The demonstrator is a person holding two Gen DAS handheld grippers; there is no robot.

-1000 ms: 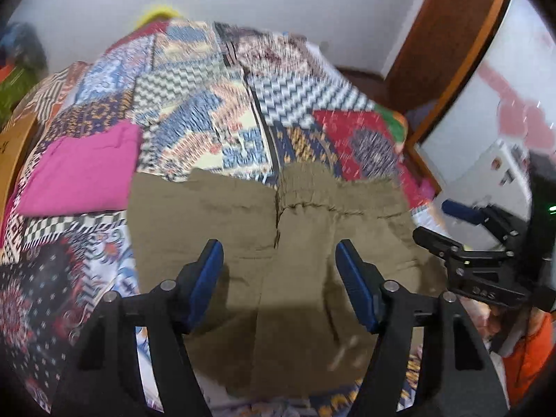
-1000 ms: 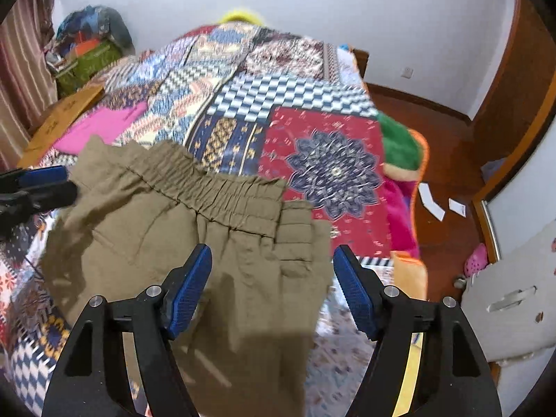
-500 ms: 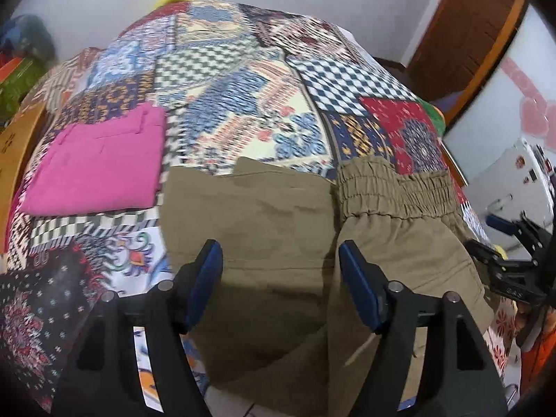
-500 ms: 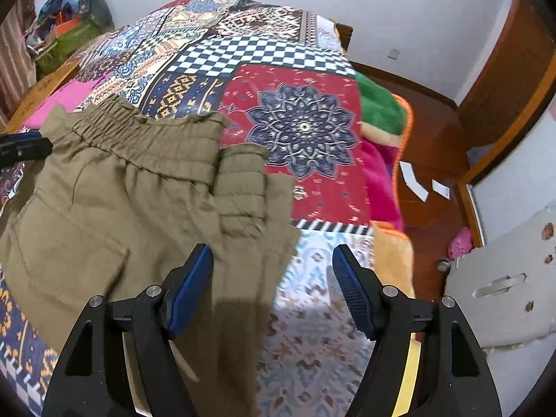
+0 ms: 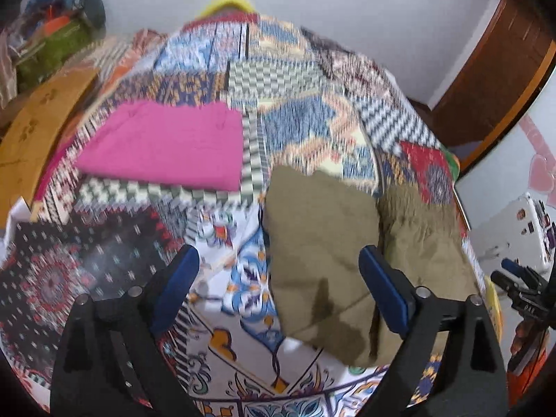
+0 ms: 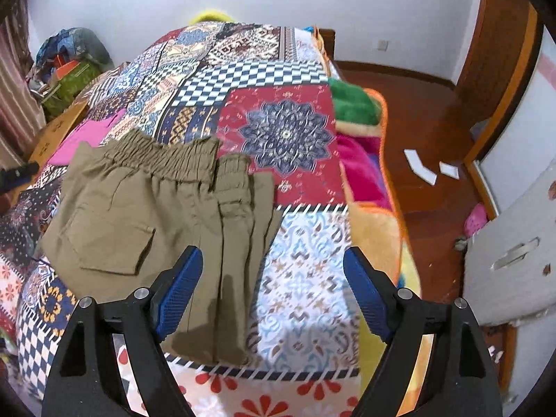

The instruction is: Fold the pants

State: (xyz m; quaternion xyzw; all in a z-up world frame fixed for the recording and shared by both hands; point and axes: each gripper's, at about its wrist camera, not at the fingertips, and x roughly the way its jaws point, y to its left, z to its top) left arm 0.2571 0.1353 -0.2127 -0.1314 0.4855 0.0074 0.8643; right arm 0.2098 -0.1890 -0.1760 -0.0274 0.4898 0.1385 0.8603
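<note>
Olive pants (image 5: 319, 243) lie folded on the patchwork bedspread (image 5: 295, 125), elastic waistband (image 6: 166, 160) toward the far side and a back pocket facing up. My left gripper (image 5: 278, 267) hovers over the pants' left edge, its jaws opening, and the pads press on nothing. My right gripper (image 6: 272, 264) hangs over the pants' (image 6: 146, 215) right edge and the bedspread (image 6: 305, 278) beside it, jaws also opening, with nothing held. The right gripper (image 5: 521, 278) also shows at the right rim of the left wrist view.
A folded pink garment (image 5: 163, 146) lies on the bed left of the pants. A cardboard box (image 5: 38, 118) and a pile of bags (image 5: 59, 34) stand beyond the left side. On the right the bed ends at a bright blanket (image 6: 354, 104), wooden floor (image 6: 434, 121) and a white cabinet (image 6: 514, 243).
Both grippers have widened. The left one has swung to the left, so the pants now sit right of its centre. The right one has shifted right, and the pants lie flatter.
</note>
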